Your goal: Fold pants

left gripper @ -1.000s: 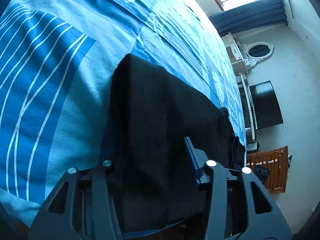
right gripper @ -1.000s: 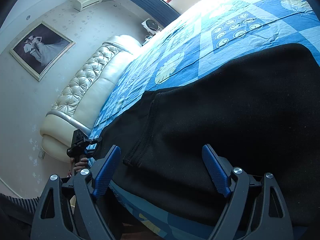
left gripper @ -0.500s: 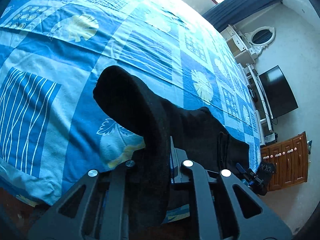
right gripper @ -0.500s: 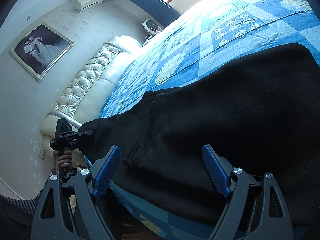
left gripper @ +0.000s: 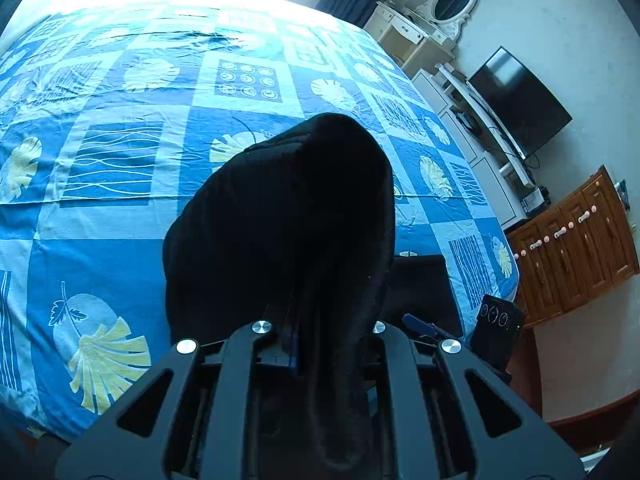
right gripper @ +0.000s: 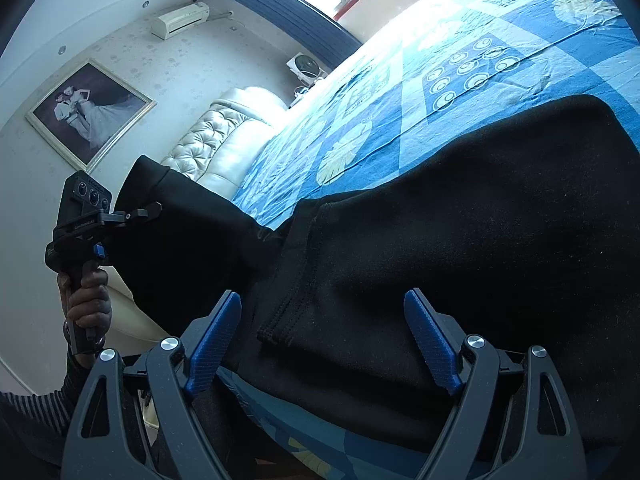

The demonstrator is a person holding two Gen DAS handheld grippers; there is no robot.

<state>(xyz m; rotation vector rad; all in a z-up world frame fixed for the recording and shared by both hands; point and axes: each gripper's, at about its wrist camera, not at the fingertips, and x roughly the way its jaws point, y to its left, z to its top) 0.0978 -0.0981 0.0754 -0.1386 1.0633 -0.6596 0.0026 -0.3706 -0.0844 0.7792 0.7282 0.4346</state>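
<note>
Black pants (right gripper: 460, 232) lie on a bed with a blue patterned sheet (left gripper: 120, 152). My left gripper (left gripper: 320, 344) is shut on the leg end of the pants (left gripper: 288, 216) and holds it raised above the bed; the cloth drapes over the jaws and hides the fingertips. In the right wrist view the left gripper (right gripper: 120, 220) shows at the left, held by a hand, with the black leg hanging from it. My right gripper (right gripper: 324, 340) is open, its blue pads (right gripper: 216, 340) on either side of the waist part near the bed's edge, not closed on it.
A padded white headboard (right gripper: 216, 148) and a framed picture (right gripper: 88, 116) stand at one end. A TV (left gripper: 520, 100), white dresser (left gripper: 404, 36) and wooden cabinet (left gripper: 572, 248) line the wall beyond the bed's other end. The right gripper (left gripper: 424, 326) shows low right.
My left gripper has lifted the leg end higher off the bed and carried it towards the waist. The right gripper has stayed open in place.
</note>
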